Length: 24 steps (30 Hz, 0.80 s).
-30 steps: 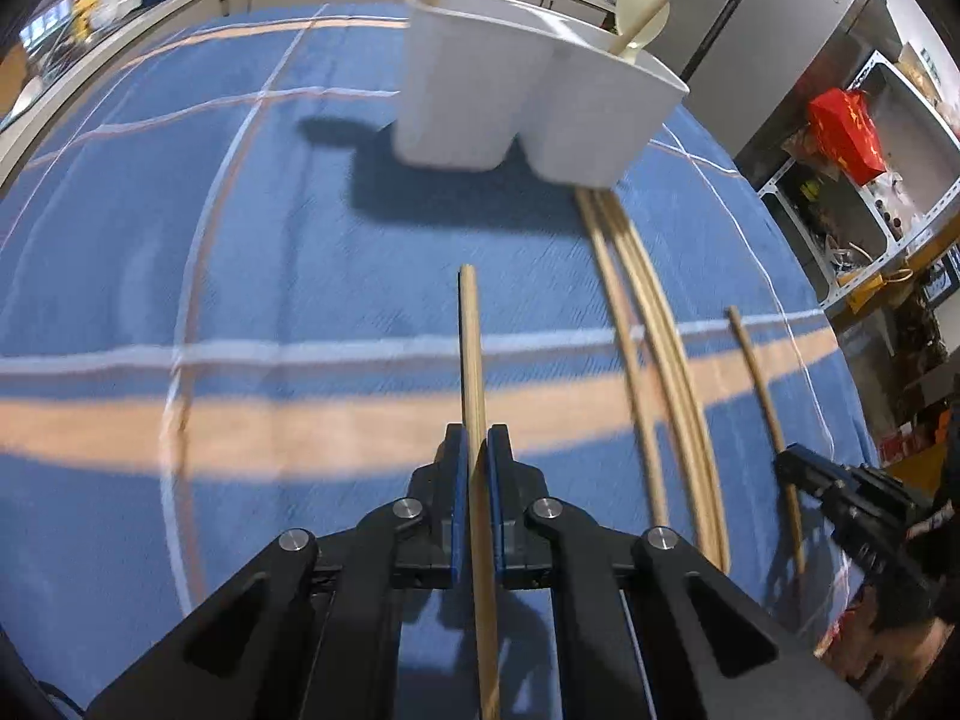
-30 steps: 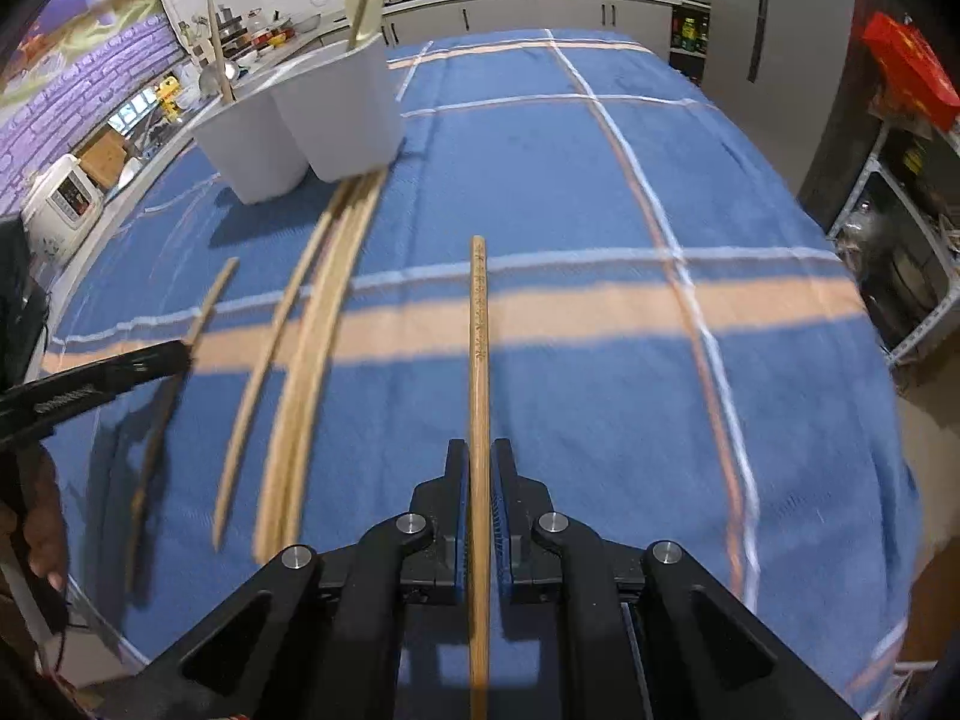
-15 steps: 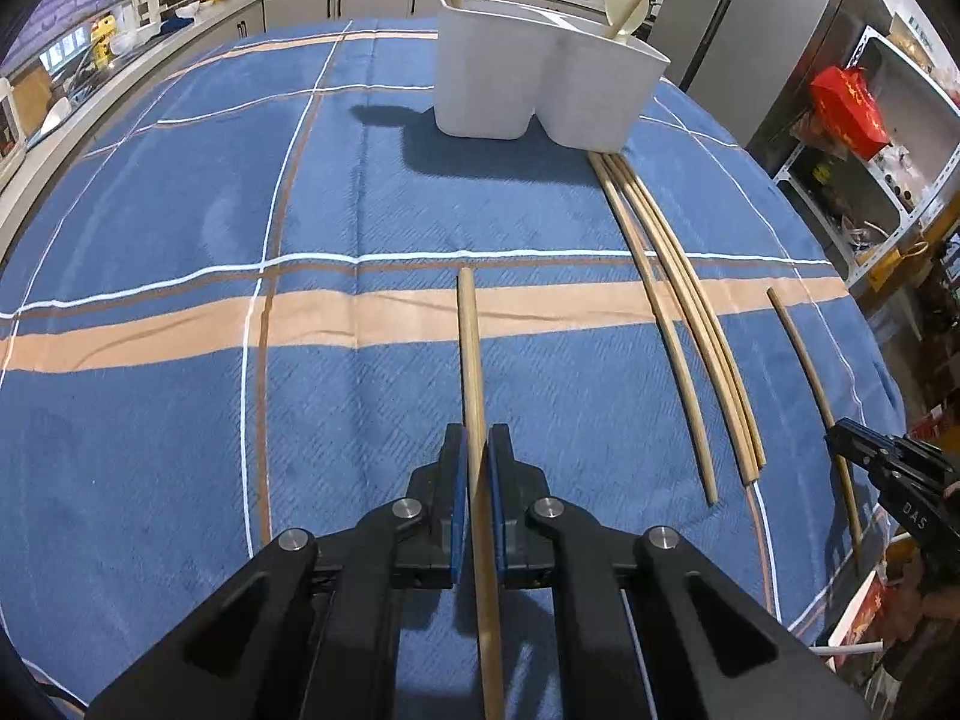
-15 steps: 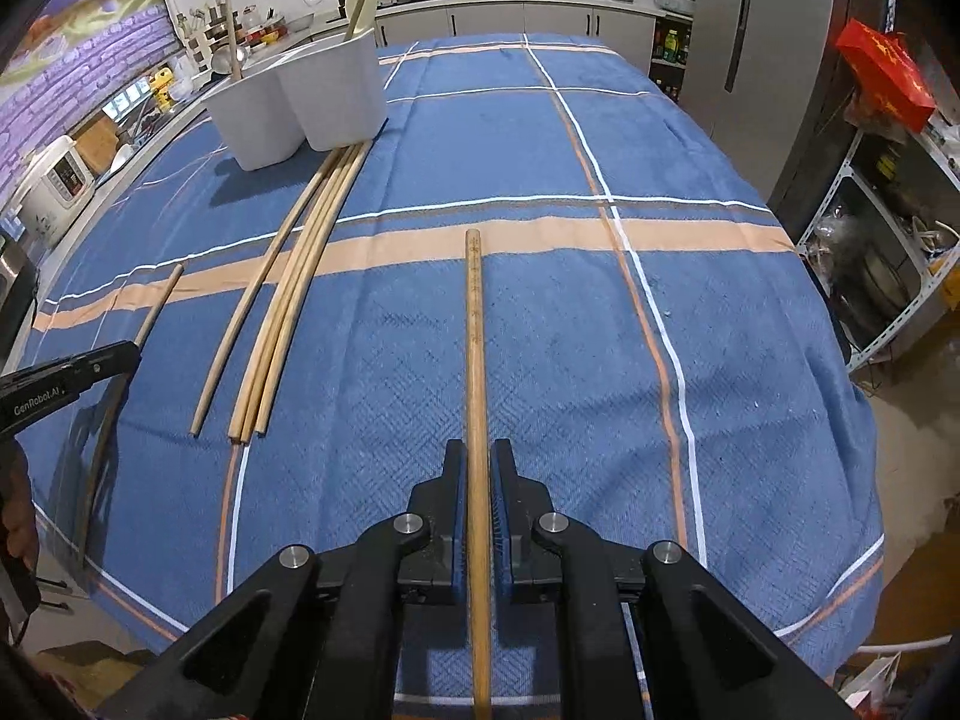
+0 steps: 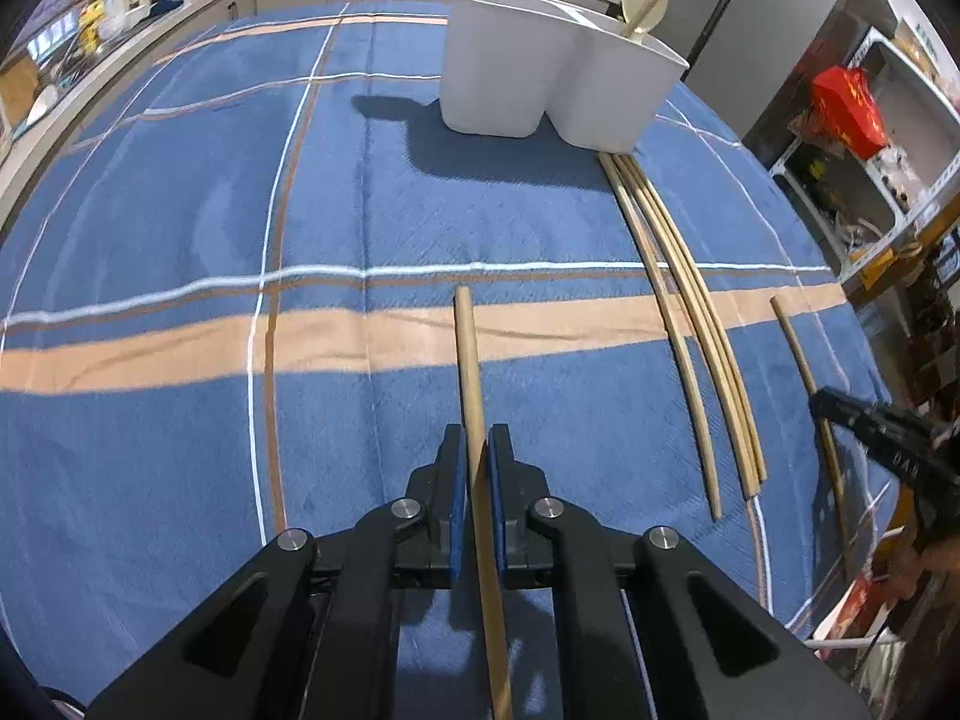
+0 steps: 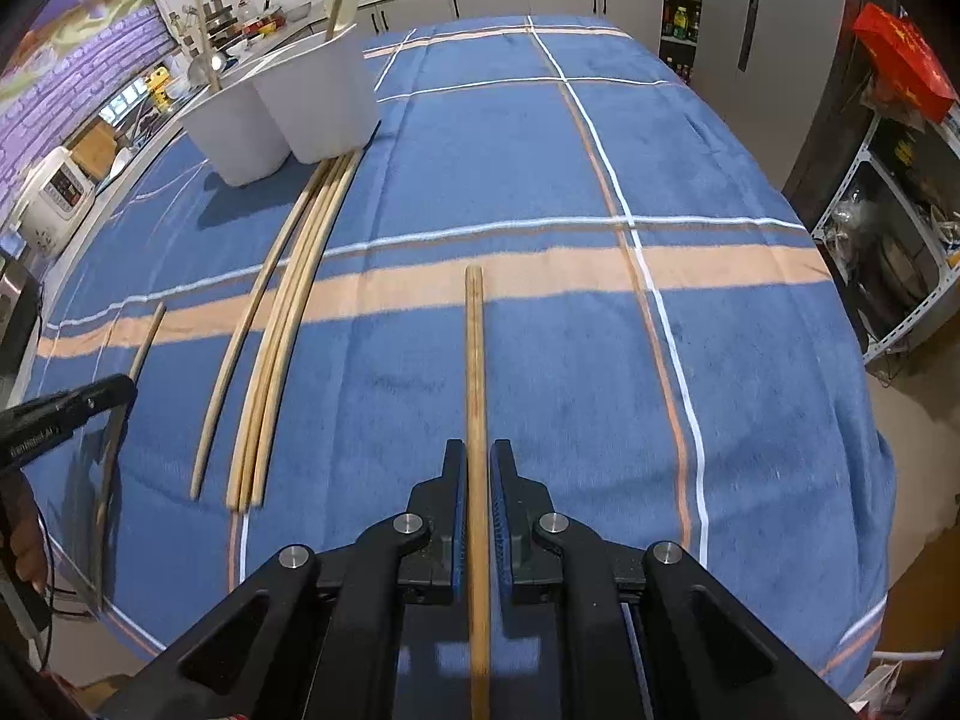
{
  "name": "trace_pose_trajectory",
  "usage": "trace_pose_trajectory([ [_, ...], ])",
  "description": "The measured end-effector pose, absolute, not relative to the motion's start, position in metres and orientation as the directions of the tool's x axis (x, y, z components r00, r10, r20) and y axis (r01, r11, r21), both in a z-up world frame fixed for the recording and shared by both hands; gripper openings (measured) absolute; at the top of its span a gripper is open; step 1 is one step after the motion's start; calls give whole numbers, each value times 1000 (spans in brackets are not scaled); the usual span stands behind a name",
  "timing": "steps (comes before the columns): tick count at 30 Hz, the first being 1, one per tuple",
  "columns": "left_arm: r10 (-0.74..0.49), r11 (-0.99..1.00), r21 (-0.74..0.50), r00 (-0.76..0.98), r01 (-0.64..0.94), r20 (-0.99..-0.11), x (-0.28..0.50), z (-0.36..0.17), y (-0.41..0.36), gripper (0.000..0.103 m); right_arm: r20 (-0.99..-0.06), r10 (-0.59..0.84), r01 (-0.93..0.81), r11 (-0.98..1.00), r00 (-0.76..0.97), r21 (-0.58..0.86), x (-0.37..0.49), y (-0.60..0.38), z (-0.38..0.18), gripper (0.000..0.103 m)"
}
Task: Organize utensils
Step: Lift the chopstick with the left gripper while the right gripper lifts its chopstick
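My left gripper (image 5: 476, 450) is shut on a wooden chopstick (image 5: 468, 360) that points forward above the blue cloth. My right gripper (image 6: 478, 462) is shut on another wooden chopstick (image 6: 474, 360), also held above the cloth. A white two-compartment utensil holder (image 5: 552, 78) stands at the far side with a spoon and sticks in it; it also shows in the right wrist view (image 6: 288, 102). Several loose chopsticks (image 5: 690, 324) lie in a bundle from the holder toward the near edge, also seen in the right wrist view (image 6: 282, 324).
The table is covered by a blue cloth with orange and white stripes (image 5: 180, 348). A fridge (image 6: 756, 30) and shelving with a red bag (image 5: 849, 108) stand to the right. Kitchen counters run along the back.
Both grippers have moved over the table while keeping hold of their chopsticks; the holder looks nearer than half a second ago in both views. The loose chopsticks have not moved.
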<state>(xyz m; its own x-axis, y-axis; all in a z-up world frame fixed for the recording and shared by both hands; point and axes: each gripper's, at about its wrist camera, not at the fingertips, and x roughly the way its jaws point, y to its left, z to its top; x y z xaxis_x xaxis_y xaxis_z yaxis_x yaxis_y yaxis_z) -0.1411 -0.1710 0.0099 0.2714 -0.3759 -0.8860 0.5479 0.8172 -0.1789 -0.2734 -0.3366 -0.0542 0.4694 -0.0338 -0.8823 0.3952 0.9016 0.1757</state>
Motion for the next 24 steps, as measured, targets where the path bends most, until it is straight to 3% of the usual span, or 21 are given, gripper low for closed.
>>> trace_pose_trajectory([
  [12, -355, 794, -134, 273, 593, -894, -124, 10, -192, 7, -934, -63, 336, 940, 353, 63, -219, -338, -52, 9],
  [24, -330, 810, -91, 322, 580, -887, -122, 9, -203, 7, -900, -78, 311, 948, 428, 65, -220, -327, -52, 7],
])
